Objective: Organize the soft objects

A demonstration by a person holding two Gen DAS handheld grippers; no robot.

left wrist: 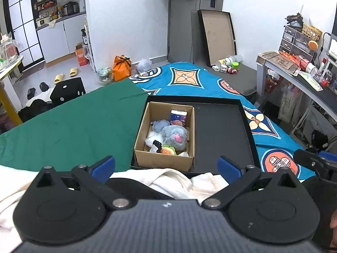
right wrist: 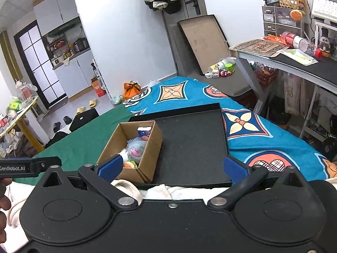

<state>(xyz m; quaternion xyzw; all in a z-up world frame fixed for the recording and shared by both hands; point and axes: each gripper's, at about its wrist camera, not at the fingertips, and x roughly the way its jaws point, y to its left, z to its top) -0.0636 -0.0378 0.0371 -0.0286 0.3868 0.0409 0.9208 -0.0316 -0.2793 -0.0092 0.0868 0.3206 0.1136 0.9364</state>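
Both grippers — left gripper point(left wrist: 166, 166), right gripper point(right wrist: 171, 167) — hang spread and empty while the soft toys point(left wrist: 168, 137) sit in our cardboard box point(left wrist: 163, 160) on the black tray point(left wrist: 221, 135) — packed already or awaiting unpacking, we can't judge.

Illumination is bright and even across both views, consistent with diffuse indoor light; shadows are soft and faint. The white walls point(left wrist: 126, 21) read slightly overexposed, with mild glare on the glass-panelled door point(left wrist: 21, 21). Fisheye distortion bends straight lines strongly near the edges; corners are vignetted dark. Focus is sharp at centre, slightly soft at the periphery.
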